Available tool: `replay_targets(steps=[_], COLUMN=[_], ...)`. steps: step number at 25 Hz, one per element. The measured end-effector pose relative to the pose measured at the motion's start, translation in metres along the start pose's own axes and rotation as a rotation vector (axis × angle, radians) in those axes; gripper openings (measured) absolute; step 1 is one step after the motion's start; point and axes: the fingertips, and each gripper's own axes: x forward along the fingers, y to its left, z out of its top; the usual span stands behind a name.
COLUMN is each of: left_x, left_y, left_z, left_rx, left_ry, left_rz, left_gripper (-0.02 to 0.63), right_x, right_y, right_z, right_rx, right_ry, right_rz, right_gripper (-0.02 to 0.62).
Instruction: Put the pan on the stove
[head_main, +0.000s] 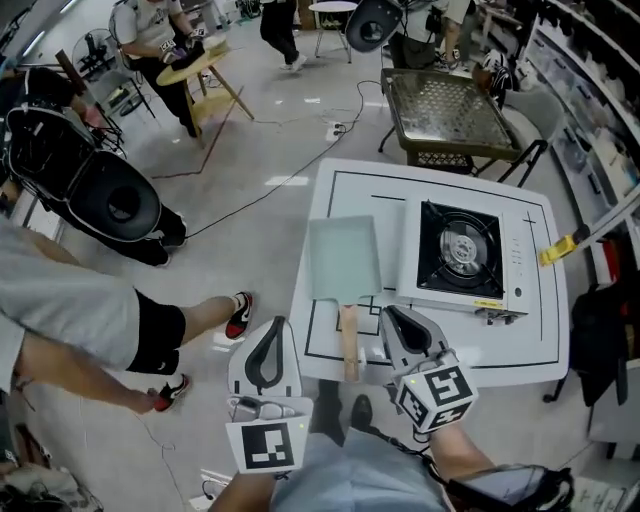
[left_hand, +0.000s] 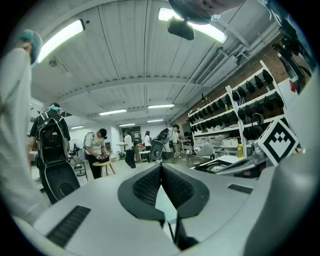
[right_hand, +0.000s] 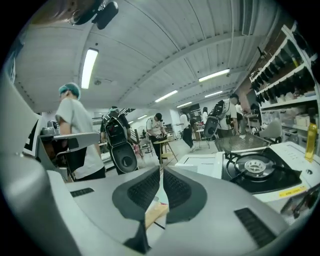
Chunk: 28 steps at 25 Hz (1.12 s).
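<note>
Pan (head_main: 345, 258): square and shallow, pale grey-green, with a straight light-wood handle (head_main: 349, 345) that points to the near edge.
Pan's place: flat on the white worktop (head_main: 540, 335), just beside the stove (head_main: 462, 255) on its left, clear of the black burner top.
Left tongs (head_main: 276, 322): jaws together, nothing between them, held off the worktop's near left corner.
Right tongs (head_main: 389, 313): jaws together, nothing clamped, over the near edge just right of the handle.
</note>
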Motion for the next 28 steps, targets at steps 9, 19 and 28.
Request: replay_targets(steps=[9,19,28], left_x=[0.037,0.062,0.083], left_y=[0.024,0.029,0.030], left_z=[-0.047,-0.103,-0.112], left_rx=[-0.030,-0.042,-0.044], left_ry=[0.098,0.216,0.233], left_rz=[-0.034,-0.073,-0.107], left_gripper=[0.018,0.018,0.018], right_x=[0.038,0.055,0.065], right_y=[-0.014,-0.030,-0.013], right_z=[-0.058,-0.118,-0.115], right_rx=[0.131,0.251,0.675], right_ry=[0.131,0.246,0.233], right_rz=[-0.026,-0.057,0.190], right_gripper=[0.051,0.051,0.210])
